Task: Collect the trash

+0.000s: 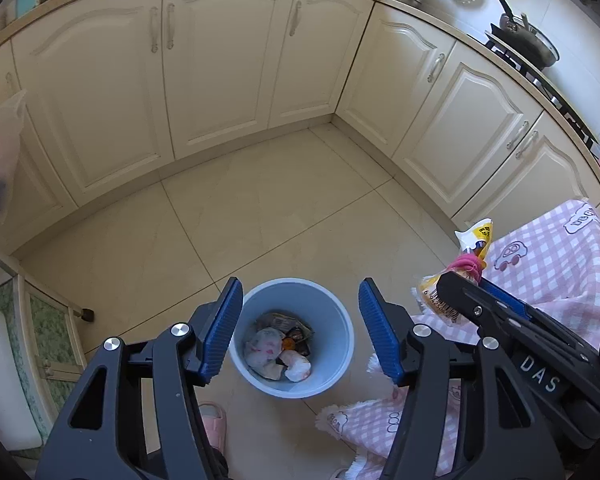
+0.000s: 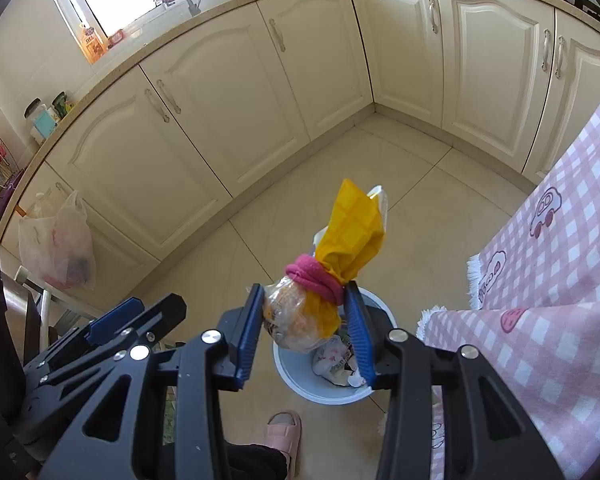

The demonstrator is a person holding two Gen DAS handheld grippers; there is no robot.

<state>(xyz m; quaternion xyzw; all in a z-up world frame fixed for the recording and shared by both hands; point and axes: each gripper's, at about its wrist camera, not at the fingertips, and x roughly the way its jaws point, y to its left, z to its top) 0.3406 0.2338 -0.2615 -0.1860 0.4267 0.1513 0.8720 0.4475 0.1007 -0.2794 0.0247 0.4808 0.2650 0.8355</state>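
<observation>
My right gripper has its fingers clamped on a snack bag, yellow on top and clear below, tied at the neck with a pink hair band. Beneath and just beyond my fingers stands a blue trash bin holding crumpled wrappers. To my left is the other gripper.

The left gripper is built of matte black plastic links with triangular cut-outs; round silver screw heads mark each pivot; its two fingers carry ribbed blue pads. The right gripper is of the same make, black arms, silver pivot screws, blue ridged pads; seen from the left wrist view, its black body bears raised white letters "DAS". A pink slipper covers the person's foot; dark trouser cloth shows beside it.
</observation>
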